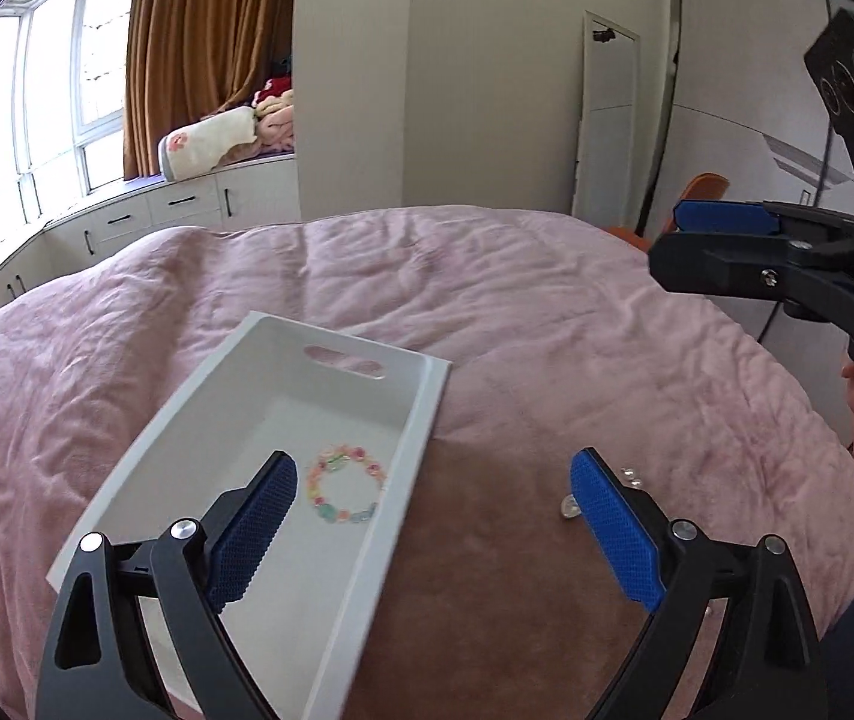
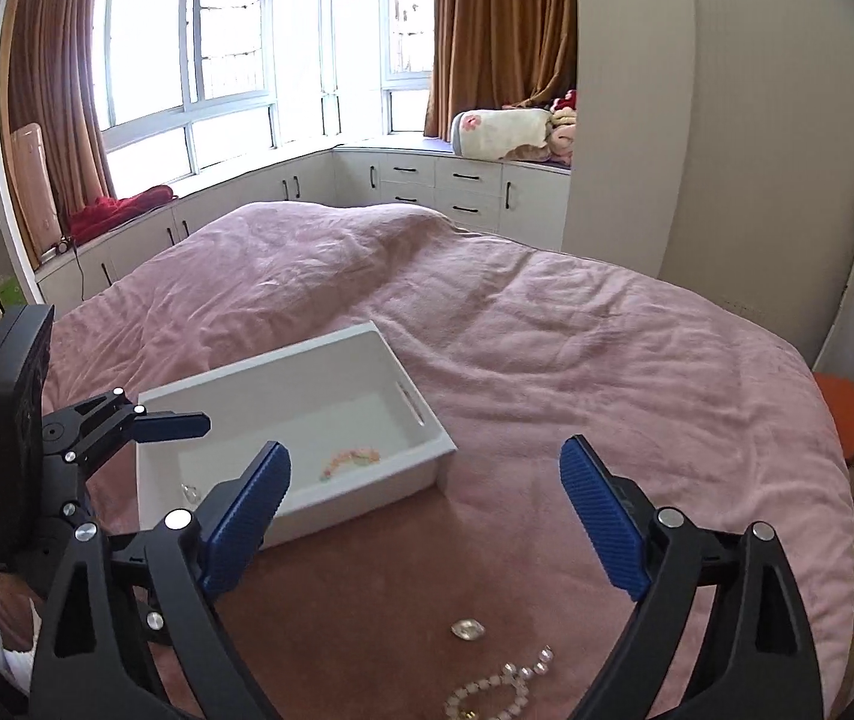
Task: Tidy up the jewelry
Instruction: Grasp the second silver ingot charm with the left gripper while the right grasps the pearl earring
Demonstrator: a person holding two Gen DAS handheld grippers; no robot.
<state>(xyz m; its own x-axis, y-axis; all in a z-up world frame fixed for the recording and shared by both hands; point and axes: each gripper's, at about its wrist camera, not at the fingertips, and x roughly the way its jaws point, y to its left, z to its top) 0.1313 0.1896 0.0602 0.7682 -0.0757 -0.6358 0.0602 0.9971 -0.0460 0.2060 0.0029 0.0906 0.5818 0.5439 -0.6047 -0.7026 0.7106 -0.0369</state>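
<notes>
The left claw (image 1: 433, 516) hangs wide open and empty, its left pad over the white tray (image 1: 420, 420), its right pad over the pink blanket (image 1: 517, 312). Just beyond the left pad, a pastel bead bracelet (image 1: 345, 492) lies flat as a round loop on the tray floor, near the tray's right wall. The tray's long axis runs from near to far, leaning right, its handle slot at the far end.

The right claw (image 2: 423, 516) is also spread wide, holding nothing, above the blanket right of the tray. Near its base lies a clear gem (image 2: 467, 628), and nearer still a pearl-like chain (image 2: 502, 690), its line running near-left to far-right. In this view the bracelet (image 2: 350, 459) shows as a flat streak in the tray (image 2: 330, 501), and a small clear piece (image 2: 189, 493) sits near the tray's near-left corner.
</notes>
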